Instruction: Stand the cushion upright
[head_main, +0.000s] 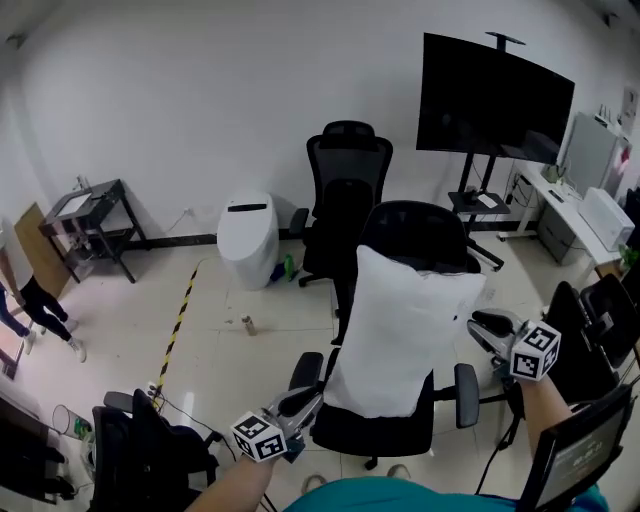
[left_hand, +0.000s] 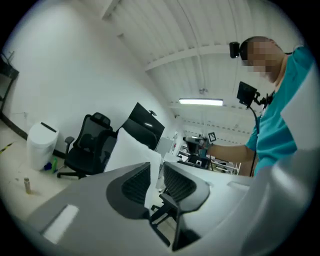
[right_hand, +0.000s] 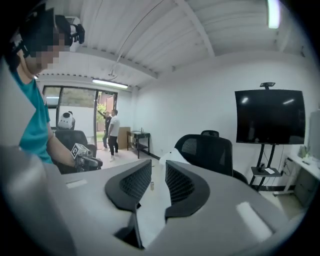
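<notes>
A white cushion (head_main: 405, 335) stands upright on the seat of a black office chair (head_main: 420, 228), leaning against its backrest. My left gripper (head_main: 316, 400) is at the cushion's lower left corner, shut on the fabric. In the left gripper view the cushion (left_hand: 131, 150) runs between the jaws of the left gripper (left_hand: 155, 182). My right gripper (head_main: 479, 327) grips the cushion's right edge at mid height. In the right gripper view white cushion fabric (right_hand: 150, 217) fills the narrow gap of the right gripper (right_hand: 158, 186).
A second black chair (head_main: 345, 190) stands behind, beside a white bin-like unit (head_main: 247, 238). A large screen on a stand (head_main: 495, 95) is at the back right, a black trolley (head_main: 95, 225) at the left wall. Striped tape (head_main: 178, 320) crosses the floor. Another chair (head_main: 150, 455) sits bottom left.
</notes>
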